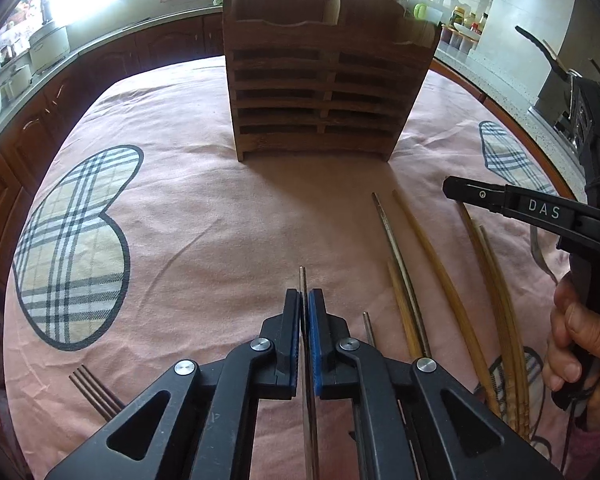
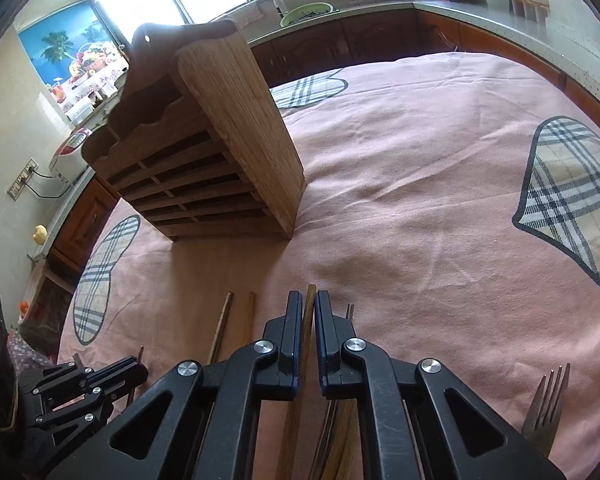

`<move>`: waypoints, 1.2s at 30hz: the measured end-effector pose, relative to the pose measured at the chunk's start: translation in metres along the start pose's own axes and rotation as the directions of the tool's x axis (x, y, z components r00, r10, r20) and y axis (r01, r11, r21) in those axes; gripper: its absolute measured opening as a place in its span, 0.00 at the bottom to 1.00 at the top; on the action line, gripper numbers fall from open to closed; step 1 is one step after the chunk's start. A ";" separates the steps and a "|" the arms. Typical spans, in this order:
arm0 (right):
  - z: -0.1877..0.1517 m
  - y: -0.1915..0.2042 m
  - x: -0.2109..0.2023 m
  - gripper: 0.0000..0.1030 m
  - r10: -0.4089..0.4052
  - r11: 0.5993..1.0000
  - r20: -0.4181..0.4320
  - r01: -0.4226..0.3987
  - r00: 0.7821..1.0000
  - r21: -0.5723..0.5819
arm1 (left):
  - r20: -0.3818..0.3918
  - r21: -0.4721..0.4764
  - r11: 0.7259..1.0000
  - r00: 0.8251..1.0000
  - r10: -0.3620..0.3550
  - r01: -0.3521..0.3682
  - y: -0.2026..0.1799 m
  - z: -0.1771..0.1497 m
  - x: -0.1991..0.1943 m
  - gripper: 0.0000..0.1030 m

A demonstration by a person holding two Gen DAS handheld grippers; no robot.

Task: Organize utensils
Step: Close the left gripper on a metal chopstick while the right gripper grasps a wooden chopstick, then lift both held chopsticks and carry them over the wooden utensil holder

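A slatted wooden utensil holder (image 1: 320, 80) stands upright on the pink cloth; in the right wrist view the holder (image 2: 220, 152) sits at the upper left. My left gripper (image 1: 305, 294) is shut on a thin metal chopstick (image 1: 302, 278) whose tip pokes out past the pads. My right gripper (image 2: 309, 296) is shut on a brown wooden chopstick (image 2: 310, 290). Several more wooden chopsticks (image 1: 432, 264) lie loose on the cloth right of my left gripper. My right gripper (image 1: 460, 189) also shows from the side at the right edge, held by a hand (image 1: 580, 344).
A fork (image 2: 548, 404) lies on the cloth at the lower right, and another fork's tines (image 1: 94, 392) show at the lower left. Loose chopsticks (image 2: 224, 324) lie left of my right gripper. Kitchen counters (image 1: 100, 40) ring the pink tablecloth (image 1: 200, 220).
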State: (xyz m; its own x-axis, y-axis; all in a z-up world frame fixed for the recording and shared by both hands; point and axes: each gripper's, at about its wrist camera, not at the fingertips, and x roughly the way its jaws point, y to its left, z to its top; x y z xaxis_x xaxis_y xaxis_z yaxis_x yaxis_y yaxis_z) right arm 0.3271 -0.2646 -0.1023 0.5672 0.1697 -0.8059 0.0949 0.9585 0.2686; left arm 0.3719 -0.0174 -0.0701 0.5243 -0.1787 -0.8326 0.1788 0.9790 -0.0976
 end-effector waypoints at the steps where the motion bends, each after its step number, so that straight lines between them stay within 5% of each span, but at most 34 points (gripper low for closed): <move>1: 0.000 0.002 -0.007 0.06 0.009 1.000 0.011 -0.009 1.000 -0.003 | 0.011 -0.008 1.000 1.000 -0.010 0.010 0.001 -0.001 -0.008 0.03; 18: -0.009 0.055 -0.102 0.05 0.104 0.992 0.169 -0.090 0.980 -0.088 | 0.226 -0.079 0.991 0.970 -0.091 0.111 0.024 -0.033 -0.146 0.03; 30: -0.016 0.069 -0.155 0.05 0.125 0.988 0.251 -0.097 0.960 -0.122 | 0.311 -0.068 0.990 0.945 -0.100 0.127 0.025 -0.043 -0.195 0.03; 36: -0.011 0.076 -0.178 0.04 0.139 0.985 0.304 -0.100 0.943 -0.141 | 0.382 -0.060 0.990 0.919 -0.097 0.129 0.027 -0.044 -0.216 0.03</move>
State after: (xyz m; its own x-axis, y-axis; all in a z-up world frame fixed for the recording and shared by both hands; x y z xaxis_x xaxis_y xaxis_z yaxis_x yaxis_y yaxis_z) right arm 0.2245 -0.2194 0.0555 0.7962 0.2235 -0.5623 -0.0784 0.9596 0.2704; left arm 0.2267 0.0521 0.0827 0.7826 -0.2965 -0.5474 0.1952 0.9518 -0.2365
